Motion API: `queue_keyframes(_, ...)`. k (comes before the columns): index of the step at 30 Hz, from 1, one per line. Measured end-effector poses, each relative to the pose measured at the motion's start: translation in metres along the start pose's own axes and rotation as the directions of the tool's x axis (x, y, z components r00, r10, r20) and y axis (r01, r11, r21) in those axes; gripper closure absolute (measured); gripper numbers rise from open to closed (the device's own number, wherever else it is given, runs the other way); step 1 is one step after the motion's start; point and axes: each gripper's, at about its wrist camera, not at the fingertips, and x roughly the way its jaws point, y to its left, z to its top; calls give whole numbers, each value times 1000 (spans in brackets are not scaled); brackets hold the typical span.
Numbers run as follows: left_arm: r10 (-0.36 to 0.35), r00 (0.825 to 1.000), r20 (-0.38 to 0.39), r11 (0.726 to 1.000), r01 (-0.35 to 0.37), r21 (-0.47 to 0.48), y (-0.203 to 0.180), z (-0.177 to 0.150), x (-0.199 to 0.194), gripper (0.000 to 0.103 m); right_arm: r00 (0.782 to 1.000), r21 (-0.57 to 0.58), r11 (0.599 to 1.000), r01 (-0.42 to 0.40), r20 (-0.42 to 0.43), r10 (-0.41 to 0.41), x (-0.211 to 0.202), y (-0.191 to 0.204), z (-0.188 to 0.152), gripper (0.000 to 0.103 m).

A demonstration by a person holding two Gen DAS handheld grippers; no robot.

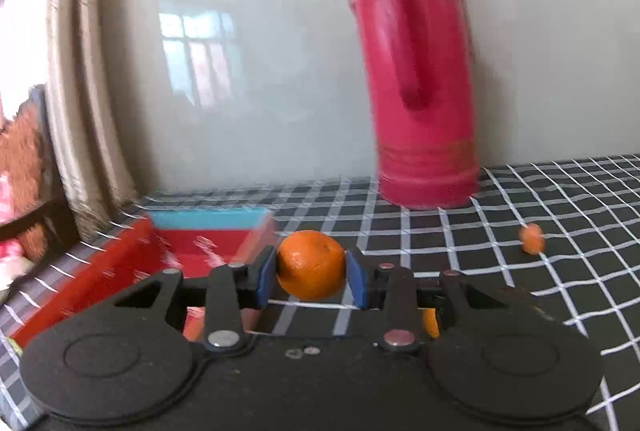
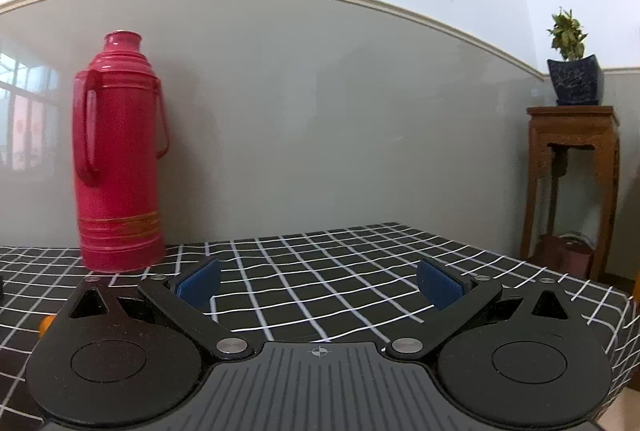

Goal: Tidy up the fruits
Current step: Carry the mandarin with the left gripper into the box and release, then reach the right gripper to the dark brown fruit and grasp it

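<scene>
The left gripper (image 1: 311, 281) pinches a round orange mandarin (image 1: 311, 265) between its blue-padded fingers (image 1: 267, 281), with a red cardboard box (image 1: 176, 251) just left of them on the black-and-white checked tabletop (image 1: 500, 251). The right gripper (image 2: 319, 285) holds its fingers spread over bare cloth, a tall crimson thermos flask (image 2: 118, 155) beyond its left finger.

A tall red thermos (image 2: 118, 155) stands upright at the back of the desk (image 2: 340, 271), on its black-and-white checked cloth, close to the grey wall. Off to the right, a wooden side stand (image 2: 572, 187) carries a potted plant (image 2: 574, 71).
</scene>
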Motion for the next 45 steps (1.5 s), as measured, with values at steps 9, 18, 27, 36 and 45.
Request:
queue_keyframes(9,197,975,-99,972,-208,-106,68,11,23,74,998,-17,998,-62,-13,62,-2,29,-4,0)
queue_keyframes(18,302,919,-254,928,-344,-142,124,2,41,73,988,-25,989,-149,-40,148,-1,60,-10,0)
queue_keyframes(27,306,914,-265,926,-351,-140,145,-3,29,47,962,7,967,-256,-99,256,6,76,-11,0)
queue_keyframes(36,338,934,-112,933,-348,-87,151,-2,3,32,921,10,945,-328,-217,322,26,93,-11,0)
queue_keyframes(45,382,922,-63,919,-386,-73,178,-9,-3,27,872,34,942,-334,-368,322,53,101,-17,31)
